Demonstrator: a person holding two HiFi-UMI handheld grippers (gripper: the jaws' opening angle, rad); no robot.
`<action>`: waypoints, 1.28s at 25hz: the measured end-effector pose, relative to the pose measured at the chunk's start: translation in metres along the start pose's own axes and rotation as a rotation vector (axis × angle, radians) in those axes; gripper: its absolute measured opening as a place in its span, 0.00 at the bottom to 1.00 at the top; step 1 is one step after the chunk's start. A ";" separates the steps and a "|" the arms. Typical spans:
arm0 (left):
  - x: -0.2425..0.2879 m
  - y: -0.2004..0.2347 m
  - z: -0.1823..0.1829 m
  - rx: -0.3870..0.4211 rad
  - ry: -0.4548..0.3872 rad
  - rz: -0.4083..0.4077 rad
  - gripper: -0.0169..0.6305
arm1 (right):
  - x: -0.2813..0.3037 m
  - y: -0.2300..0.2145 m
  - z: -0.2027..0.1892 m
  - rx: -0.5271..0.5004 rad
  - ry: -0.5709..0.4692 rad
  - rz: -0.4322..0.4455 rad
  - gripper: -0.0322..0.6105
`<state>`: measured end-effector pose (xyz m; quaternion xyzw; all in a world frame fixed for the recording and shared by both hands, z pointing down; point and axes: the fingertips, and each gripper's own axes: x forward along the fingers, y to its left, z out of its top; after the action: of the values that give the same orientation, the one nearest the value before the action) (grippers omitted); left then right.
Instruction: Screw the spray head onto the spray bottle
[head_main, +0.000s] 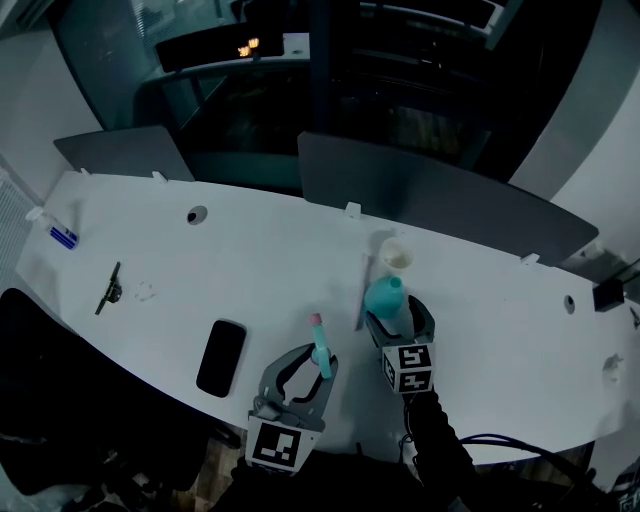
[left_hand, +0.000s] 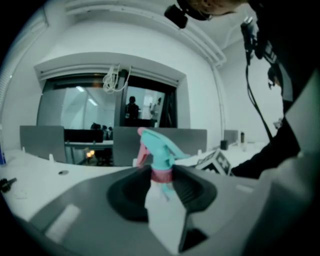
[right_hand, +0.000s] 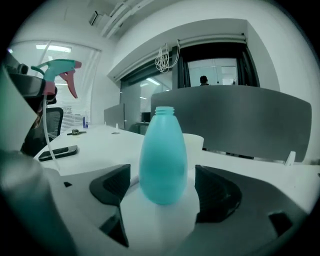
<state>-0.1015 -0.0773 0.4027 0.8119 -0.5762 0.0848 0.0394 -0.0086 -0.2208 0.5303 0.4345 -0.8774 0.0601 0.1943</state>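
The left gripper (head_main: 318, 362) is clamped on the spray head (left_hand: 159, 150) at its pink collar and holds it upright above the table (head_main: 270, 260). The right gripper (right_hand: 163, 192) has its jaws wide apart around the bottle (right_hand: 163, 160), which stands on the table with an open neck and, it seems, touches neither pad. The head is not yet on the bottle, so fitting and screwing are both left.

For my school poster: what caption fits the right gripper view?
Teal spray bottle standing upright, untouched, between the open jaws of the right gripper; the spray head hangs at upper left.
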 end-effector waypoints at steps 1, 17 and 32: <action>0.000 0.001 0.002 -0.007 -0.002 0.003 0.23 | 0.004 0.000 -0.001 0.001 0.008 0.003 0.64; 0.003 -0.003 0.011 -0.053 -0.021 -0.031 0.23 | -0.031 0.001 0.012 -0.007 -0.054 0.046 0.58; 0.034 -0.049 0.080 -0.114 -0.181 -0.232 0.23 | -0.120 0.054 -0.047 -0.007 0.073 0.143 0.58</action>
<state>-0.0372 -0.1057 0.3315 0.8737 -0.4838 -0.0268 0.0428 0.0279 -0.0861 0.5301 0.3677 -0.8986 0.0867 0.2231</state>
